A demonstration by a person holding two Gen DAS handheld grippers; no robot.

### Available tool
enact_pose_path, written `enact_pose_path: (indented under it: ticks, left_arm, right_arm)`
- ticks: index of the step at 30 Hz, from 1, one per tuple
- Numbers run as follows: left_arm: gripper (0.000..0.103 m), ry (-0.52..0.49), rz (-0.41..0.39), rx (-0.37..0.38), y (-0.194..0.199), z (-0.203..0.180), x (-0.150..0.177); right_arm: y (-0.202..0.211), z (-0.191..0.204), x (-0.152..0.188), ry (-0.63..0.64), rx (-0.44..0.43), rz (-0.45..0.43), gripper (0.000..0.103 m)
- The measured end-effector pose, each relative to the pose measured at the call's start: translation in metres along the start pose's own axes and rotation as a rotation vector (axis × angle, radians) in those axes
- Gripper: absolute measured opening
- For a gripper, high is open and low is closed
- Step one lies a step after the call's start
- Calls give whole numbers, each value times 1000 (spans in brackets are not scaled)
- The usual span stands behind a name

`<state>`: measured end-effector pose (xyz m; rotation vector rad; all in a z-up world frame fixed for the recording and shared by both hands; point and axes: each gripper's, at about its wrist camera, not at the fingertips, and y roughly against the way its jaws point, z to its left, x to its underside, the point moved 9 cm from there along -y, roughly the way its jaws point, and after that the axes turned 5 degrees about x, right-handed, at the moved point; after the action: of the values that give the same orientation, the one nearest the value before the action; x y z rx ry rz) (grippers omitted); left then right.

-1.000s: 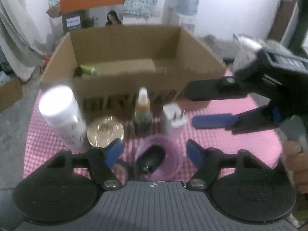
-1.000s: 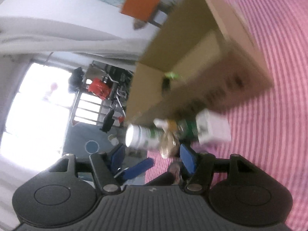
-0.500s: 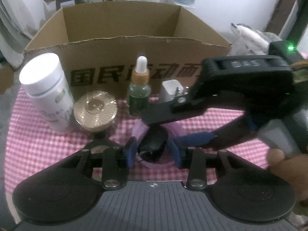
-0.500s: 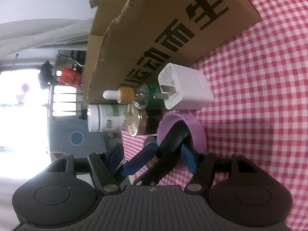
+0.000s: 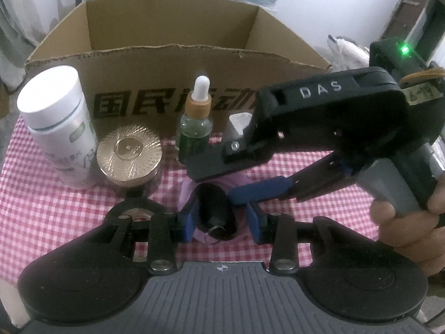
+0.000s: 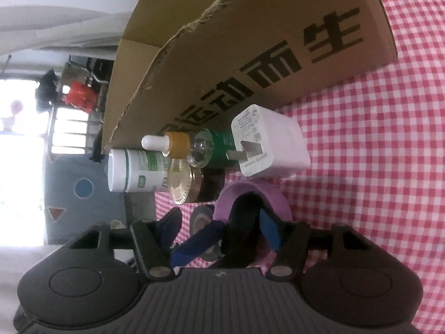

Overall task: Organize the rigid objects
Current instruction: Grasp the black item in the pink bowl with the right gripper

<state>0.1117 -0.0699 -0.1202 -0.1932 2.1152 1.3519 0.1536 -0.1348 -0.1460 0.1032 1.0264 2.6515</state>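
Claws lately closing: left claw tight on purple cup, DAS-marked right claw loose around it.

Cardboard box front wall printed with large black Chinese characters, partly readable as 国民运动 and 而生, right gripper housing marked DAS

White wall behind; bright barred window; grey floor.
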Motion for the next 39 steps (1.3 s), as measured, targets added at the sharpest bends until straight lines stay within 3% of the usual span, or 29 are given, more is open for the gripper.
enact_pose_path:
  ticks: [12,18,25,31,39]
  left_arm:
    - [38,38,33,31,-9,1,-3]
    - [37,103,54,63,-8,9,-2]
    - [37,133,50,104,-7,9,-2]
    - [34,121,45,72,-6,16,-6]
    - [34,110,32,32,-1,10,2]
  right_arm:
    - [-27,46,2,119,141,80,59]
    - [-33,58,6,122,102,90,55]
    - [-32,39,3,117,83,70,46]
    - [-24,26,-2,120,63,39,29]
    - [-22,41,6,166,32,5,27]
